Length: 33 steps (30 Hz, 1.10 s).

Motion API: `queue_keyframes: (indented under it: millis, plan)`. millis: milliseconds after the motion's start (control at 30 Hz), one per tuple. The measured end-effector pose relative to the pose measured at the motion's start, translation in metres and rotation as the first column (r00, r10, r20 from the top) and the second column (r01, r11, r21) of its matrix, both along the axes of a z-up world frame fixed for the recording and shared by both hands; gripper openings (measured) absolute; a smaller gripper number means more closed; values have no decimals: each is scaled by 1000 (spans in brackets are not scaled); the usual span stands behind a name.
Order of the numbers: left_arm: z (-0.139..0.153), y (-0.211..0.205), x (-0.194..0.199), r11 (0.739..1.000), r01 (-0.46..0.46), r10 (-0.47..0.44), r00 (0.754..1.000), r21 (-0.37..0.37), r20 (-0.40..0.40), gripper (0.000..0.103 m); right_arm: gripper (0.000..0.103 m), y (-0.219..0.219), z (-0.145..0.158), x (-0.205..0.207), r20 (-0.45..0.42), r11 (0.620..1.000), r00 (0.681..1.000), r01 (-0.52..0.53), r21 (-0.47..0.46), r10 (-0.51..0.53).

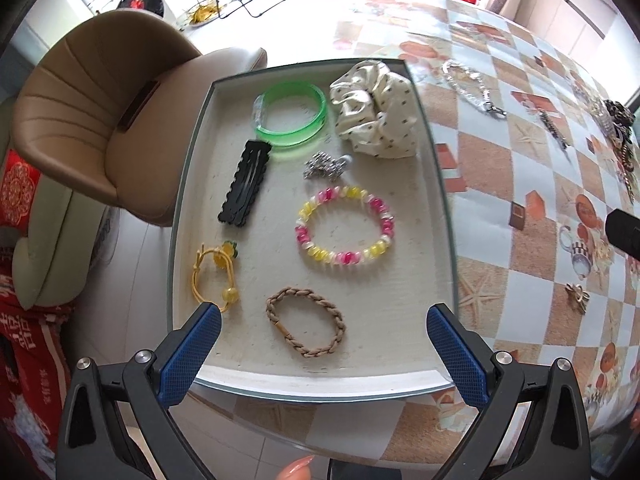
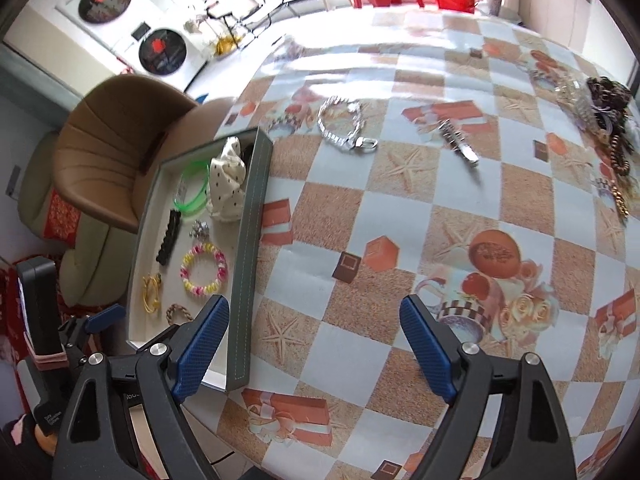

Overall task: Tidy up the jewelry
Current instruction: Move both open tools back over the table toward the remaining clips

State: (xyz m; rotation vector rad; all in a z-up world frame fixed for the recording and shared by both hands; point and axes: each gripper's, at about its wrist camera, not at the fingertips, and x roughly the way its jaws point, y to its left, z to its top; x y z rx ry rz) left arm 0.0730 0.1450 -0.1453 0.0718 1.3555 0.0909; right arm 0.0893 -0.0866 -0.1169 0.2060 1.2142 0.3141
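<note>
1. While both pairs of jaws stand wide and hold nothing, the left gripper (image 1: 324, 322) hovers over the shallow grey-rimmed tray (image 1: 438, 184) on the checkered-cloth surface (image 2: 360, 216).
2. Inside the tray, a braided tan cord bracelet (image 1: 306, 326) lies at 6 o'clock, a pink-and-yellow beaded bracelet (image 1: 346, 230) at centre, a translucent green bangle (image 1: 294, 114) at 12, and a cream dotted scrunchie (image 1: 374, 110) at 1.
3. The right gripper (image 2: 314, 322) hangs over bare cloth; a silver chain bracelet (image 2: 344, 126) lies at its 12 o'clock, outside the tray.
</note>
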Motion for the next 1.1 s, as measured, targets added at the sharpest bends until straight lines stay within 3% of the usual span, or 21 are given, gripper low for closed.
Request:
queue_keyframes:
  millis: [67, 233, 633, 1000, 1100]
  plan:
    - [4, -3, 1, 1000, 15, -15, 1000, -3, 1, 103, 89, -6, 4, -3, 4, 1000, 1000, 12, -4, -12]
    - [14, -11, 2, 999, 41, -41, 999, -19, 10, 103, 89, -25, 2, -11, -81, 996, 996, 25, -88, -32]
    - [27, -34, 7, 977, 165, -166, 986, -137, 3, 103, 89, -65, -5, -51, -136, 969, 977, 137, -205, -167]
    - [27, -64, 25, 947, 264, -265, 964, -181, 18, 103, 89, -52, -28, -60, -125, 952, 983, 92, -293, -133]
    - [26, -74, 36, 946, 257, -258, 966, -196, 21, 103, 82, -47, -34, -56, -107, 951, 991, 45, -305, -81]
